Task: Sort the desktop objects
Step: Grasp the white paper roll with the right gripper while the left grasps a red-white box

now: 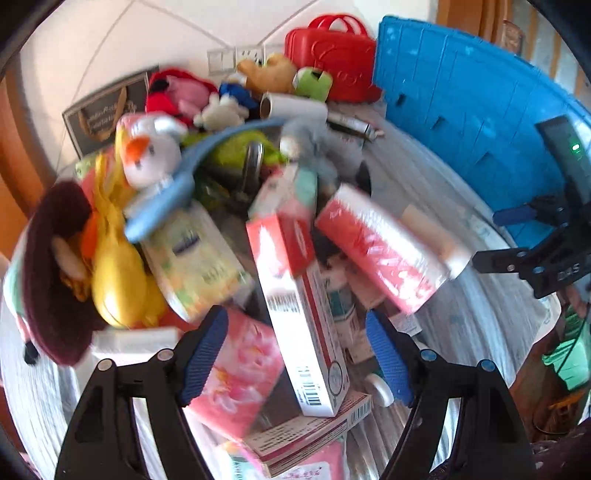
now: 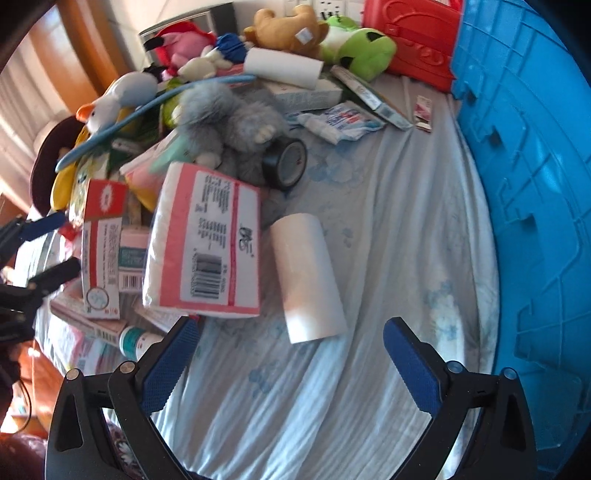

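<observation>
Both claws hang over a heap of mixed things on a tabletop covered by a pale blue cloth.

The left claw stands wide with nothing pressed between its blue pads. Under the gap lies a long red-and-white carton, tilted on top of other flat boxes, with a pink flowered tissue pack just beside the left pad. The picture from this claw is blurred, so fine print and small items there cannot be read.

The right claw is also spread wide and holds nothing. Just beyond its tips a white paper roll lies on its side on the bare cloth, touching neither pad. Beside the roll, toward the heap, sits a red-and-white wrapped tissue pack with a barcode. Behind that lie a grey furry plush toy and a black tape roll, touching each other.

A big blue plastic crate stands along one edge of the tabletop. At the far edge are a red plastic case, a green plush toy and a brown plush toy. A white snowman plush and a yellow plush lie at the heap's side away from the crate.
</observation>
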`<state>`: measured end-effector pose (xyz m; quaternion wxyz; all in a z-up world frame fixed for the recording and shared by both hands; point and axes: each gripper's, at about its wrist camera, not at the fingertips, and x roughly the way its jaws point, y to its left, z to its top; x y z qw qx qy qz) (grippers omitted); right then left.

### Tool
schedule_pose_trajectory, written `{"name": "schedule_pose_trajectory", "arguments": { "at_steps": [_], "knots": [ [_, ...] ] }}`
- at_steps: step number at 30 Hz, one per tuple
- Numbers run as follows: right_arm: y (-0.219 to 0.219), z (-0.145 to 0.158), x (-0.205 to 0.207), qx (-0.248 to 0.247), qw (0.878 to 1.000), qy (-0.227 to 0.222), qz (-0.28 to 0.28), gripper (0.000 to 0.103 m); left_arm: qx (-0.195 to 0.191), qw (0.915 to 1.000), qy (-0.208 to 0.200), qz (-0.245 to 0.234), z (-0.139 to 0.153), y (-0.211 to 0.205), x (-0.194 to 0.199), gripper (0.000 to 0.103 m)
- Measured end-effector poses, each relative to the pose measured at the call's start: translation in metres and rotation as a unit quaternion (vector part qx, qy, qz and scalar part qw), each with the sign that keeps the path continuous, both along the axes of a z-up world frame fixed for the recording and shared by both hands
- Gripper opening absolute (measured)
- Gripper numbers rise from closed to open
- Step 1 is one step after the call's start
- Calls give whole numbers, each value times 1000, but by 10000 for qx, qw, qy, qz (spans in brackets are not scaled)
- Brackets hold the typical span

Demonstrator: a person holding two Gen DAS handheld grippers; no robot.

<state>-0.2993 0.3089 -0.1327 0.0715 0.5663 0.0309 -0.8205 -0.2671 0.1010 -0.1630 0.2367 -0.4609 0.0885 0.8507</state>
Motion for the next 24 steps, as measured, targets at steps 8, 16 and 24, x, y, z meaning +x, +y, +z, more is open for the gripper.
{"name": "schedule_pose_trajectory", "arguments": {
  "at_steps": [8, 16, 24],
  "knots": [
    [9, -13, -8, -160, 9997, -120, 169, 91, 103, 9995, -203, 216, -26, 19, -18, 51],
    [12, -26, -22, -242, 9992, -180, 262, 87, 270, 9994, -36, 228, -15, 2, 0, 40],
    [12, -47, -38, -291, 9988, -359, 149, 68, 245, 9994, -74, 246, -21, 2, -6, 34]
  ]
}}
